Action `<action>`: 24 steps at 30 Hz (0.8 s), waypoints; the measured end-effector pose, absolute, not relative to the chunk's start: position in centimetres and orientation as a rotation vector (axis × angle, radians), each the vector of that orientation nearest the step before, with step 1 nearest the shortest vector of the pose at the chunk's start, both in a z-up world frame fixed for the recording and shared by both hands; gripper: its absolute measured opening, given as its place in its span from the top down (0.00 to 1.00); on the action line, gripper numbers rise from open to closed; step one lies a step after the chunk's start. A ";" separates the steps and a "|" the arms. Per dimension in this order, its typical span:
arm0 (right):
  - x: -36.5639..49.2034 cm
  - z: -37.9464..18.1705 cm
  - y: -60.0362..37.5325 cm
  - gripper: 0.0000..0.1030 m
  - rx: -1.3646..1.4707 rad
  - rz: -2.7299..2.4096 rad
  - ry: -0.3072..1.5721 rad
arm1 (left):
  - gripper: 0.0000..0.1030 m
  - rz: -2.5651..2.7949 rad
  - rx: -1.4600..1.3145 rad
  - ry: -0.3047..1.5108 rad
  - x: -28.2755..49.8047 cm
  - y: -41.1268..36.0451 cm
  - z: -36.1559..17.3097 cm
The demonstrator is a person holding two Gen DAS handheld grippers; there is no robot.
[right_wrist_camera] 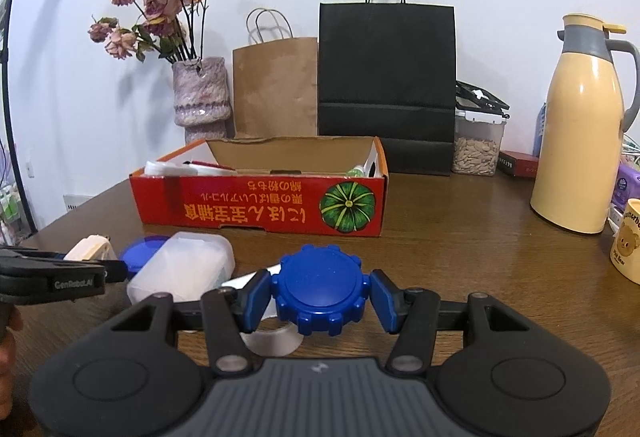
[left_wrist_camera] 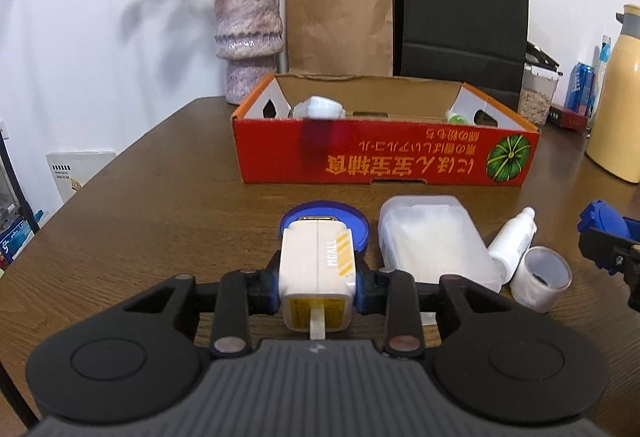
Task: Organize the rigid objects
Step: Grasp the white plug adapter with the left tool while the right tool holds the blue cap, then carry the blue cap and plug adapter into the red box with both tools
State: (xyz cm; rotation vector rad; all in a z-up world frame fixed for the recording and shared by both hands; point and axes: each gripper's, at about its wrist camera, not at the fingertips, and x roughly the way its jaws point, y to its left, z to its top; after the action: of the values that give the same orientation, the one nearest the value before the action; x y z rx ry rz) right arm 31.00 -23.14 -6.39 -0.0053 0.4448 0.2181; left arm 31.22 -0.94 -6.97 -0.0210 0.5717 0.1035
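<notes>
left tongs [left_wrist_camera: 316, 287] clamped on the sides of a cream-white charger block [left_wrist_camera: 316, 269], prong end toward the camera, the block sitting over a flat blue lid [left_wrist_camera: 356, 223] on the brown surface [left_wrist_camera: 160, 221]. right tongs [right_wrist_camera: 320, 295] closed on a blue ridged cap [right_wrist_camera: 320, 289], pads pressing its left and right edges, held above a roll of clear tape [right_wrist_camera: 272, 341]. beyond both stands the red cardboard box [left_wrist_camera: 384, 153], open-topped and printed with a green squash, already holding a white container and a small green-capped item. just right of the charger lie a translucent plastic case [left_wrist_camera: 436, 241] and a small white dropper bottle [left_wrist_camera: 514, 237].

the step in hand is judged to be carrying the gripped pieces to the box. to do it well: lift the charger straight up before moving forward, so that it clears the blue lid without dragging it; keep the grip across the flat faces so the block does not pivot; pass above the near wall of the box, not against it; lower into a bare stretch of the box floor, apart from the white container, and let go only once the piece rests.
</notes>
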 end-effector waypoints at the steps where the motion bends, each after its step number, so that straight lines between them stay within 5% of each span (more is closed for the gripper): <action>1: 31.0 -6.3 -23.0 0.49 -0.007 0.218 0.441 | 0.68 0.101 -0.022 0.569 31.2 -1.0 -6.8; 24: 32.6 -1.9 -21.1 0.49 0.002 0.221 0.351 | 0.68 0.028 -0.041 0.447 32.4 -2.2 -0.5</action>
State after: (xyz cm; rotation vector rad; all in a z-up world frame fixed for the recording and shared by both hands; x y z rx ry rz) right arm 32.65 -21.09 -1.88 0.0022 0.3514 0.2210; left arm 32.43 -2.22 -0.45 -0.0410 0.4469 0.0284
